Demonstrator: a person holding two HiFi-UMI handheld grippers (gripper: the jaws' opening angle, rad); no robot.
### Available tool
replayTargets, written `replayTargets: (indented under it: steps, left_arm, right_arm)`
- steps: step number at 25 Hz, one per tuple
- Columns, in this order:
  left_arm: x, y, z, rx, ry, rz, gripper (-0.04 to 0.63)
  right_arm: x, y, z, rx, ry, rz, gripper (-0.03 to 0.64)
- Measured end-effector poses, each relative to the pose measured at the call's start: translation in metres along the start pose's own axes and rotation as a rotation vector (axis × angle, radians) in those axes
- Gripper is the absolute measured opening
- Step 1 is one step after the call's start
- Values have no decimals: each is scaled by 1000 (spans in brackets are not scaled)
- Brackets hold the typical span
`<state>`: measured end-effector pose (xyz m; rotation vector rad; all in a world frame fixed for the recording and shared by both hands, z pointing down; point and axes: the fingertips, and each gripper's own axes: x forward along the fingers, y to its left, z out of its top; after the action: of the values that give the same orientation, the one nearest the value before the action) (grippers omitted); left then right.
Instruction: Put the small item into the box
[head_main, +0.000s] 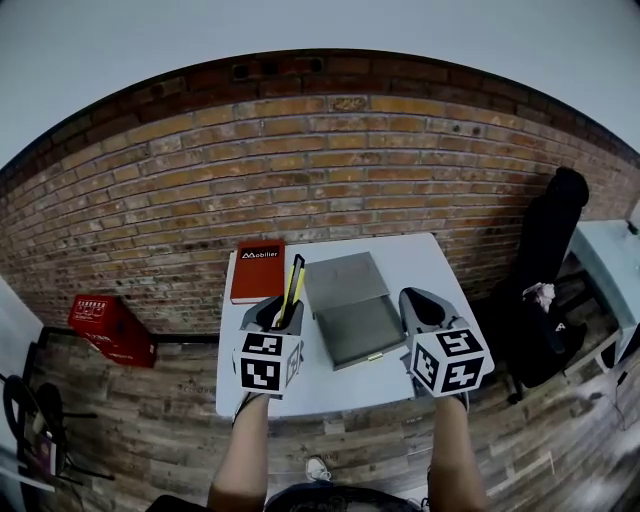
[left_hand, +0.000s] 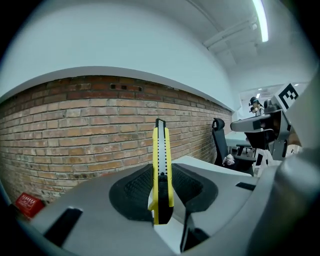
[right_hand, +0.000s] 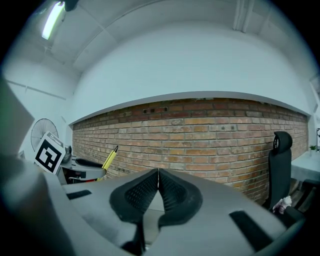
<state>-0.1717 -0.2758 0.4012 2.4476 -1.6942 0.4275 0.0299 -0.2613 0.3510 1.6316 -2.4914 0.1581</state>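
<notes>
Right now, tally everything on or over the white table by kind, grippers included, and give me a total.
Grippers: 2, the left gripper and the right gripper
Yellow utility knife: 1, clamped in the left gripper
Grey box: 1, lying open
Red flat item with white lettering: 1
Total: 5

FREE: I see open table (head_main: 424, 262) right of the grey box (head_main: 350, 305); room above it clear | BLOCKED: red book (head_main: 258, 270) just left of it; brick wall (head_main: 330, 170) behind it; black chair (head_main: 548, 250) well right
</notes>
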Motion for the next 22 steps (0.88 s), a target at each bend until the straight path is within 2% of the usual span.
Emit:
replayTargets:
  steps: [10, 22]
  left_arm:
    - [35, 34, 3, 9, 9, -47, 130]
    - [64, 30, 1, 14, 24, -55, 130]
  right_arm:
    - [42, 4, 8, 10, 2, -47, 20]
    - [60, -19, 5, 7, 5, -56, 20]
